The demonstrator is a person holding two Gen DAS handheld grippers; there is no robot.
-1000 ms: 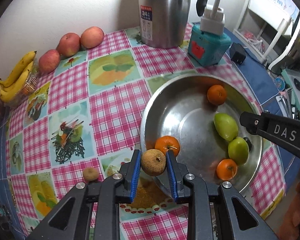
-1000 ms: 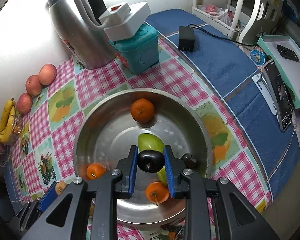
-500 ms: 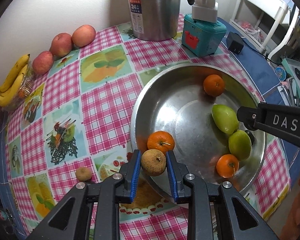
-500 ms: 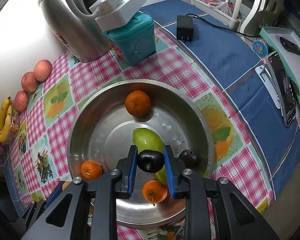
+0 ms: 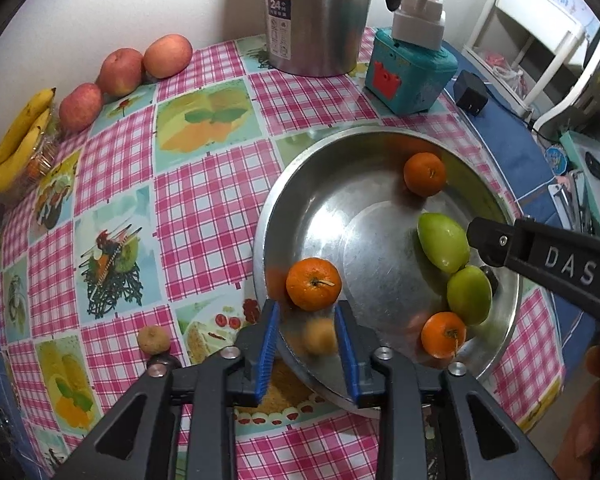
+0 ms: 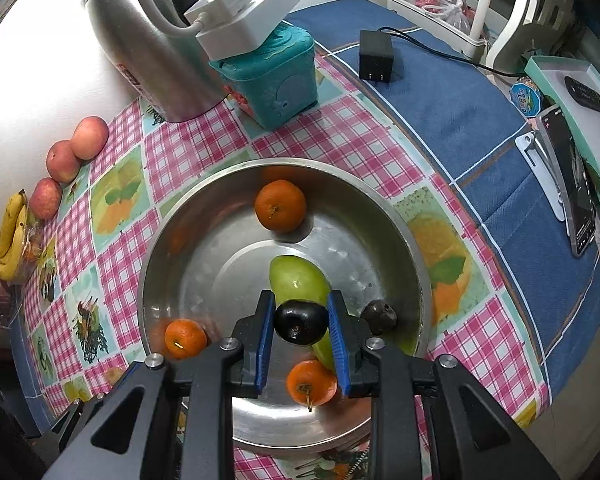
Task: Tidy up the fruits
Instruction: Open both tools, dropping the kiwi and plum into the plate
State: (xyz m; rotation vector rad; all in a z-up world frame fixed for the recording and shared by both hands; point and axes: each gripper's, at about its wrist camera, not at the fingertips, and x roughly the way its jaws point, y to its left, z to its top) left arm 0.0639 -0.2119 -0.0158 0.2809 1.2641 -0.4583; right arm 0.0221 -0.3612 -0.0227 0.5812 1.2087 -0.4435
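Note:
My left gripper [image 5: 305,309] hangs over the near rim of the steel bowl [image 5: 268,216], and its jaws are opening. A small brown fruit [image 5: 319,336] shows blurred in the gap, free of both blue pads. An orange [image 5: 313,284] lies just beyond the fingertips. Two more oranges [image 5: 424,174] and two green fruits [image 5: 443,242] lie in the bowl. My right gripper [image 6: 300,301] is shut on a black glossy fruit [image 6: 300,322] above the bowl [image 6: 148,280], over a green fruit [image 6: 296,280]. A dark wrinkled fruit [image 6: 379,317] lies by the right wall.
Another small brown fruit [image 5: 154,340] sits on the checked tablecloth left of the bowl. Apples [image 5: 120,72] and bananas [image 5: 16,136] line the far left wall. A steel thermos [image 5: 315,16], a teal box [image 5: 409,72] and a black adapter [image 5: 471,94] stand behind the bowl.
The left jaws have parted and the brown fruit has slipped from between the pads, now blurred and lower. The right gripper still clamps the black fruit in the same place.

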